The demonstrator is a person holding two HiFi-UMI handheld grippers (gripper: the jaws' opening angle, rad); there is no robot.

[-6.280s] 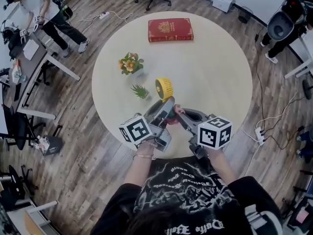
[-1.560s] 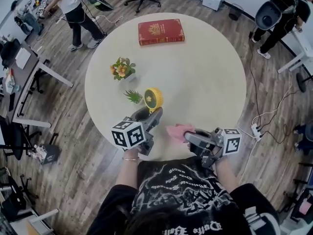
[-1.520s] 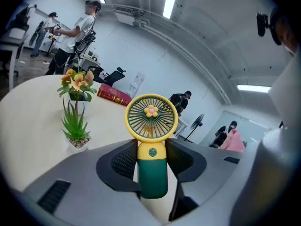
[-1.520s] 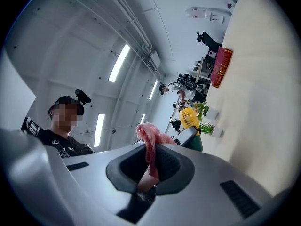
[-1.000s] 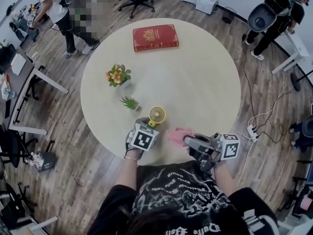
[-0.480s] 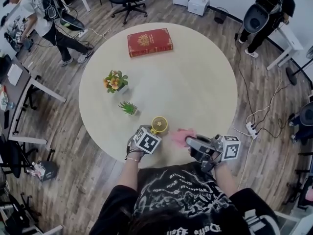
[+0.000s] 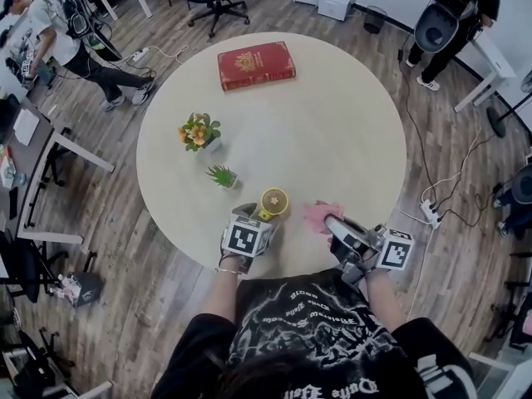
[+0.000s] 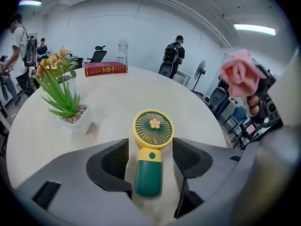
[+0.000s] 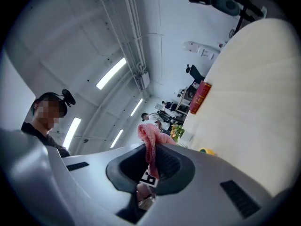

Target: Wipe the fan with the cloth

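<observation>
Head view: a small yellow round-headed fan with a green handle [image 7: 274, 200] rests at the near edge of the round pale wooden table [image 7: 349, 123]. The left gripper [image 7: 266, 216] is right at it, and the right gripper [image 7: 331, 221] carries a crumpled pink cloth [image 7: 319, 214] just to the fan's right. A red hardcover book [image 7: 257, 65] lies at the far side.

Left gripper view: the fingers [image 8: 111, 165] have just been opening and stand wide apart. The fan's handle lies between them, with a gap on either side.

Right gripper view: the fingers [image 9: 171, 166] are closed on the cloth, which sticks up from between them, clear of the table.
</observation>
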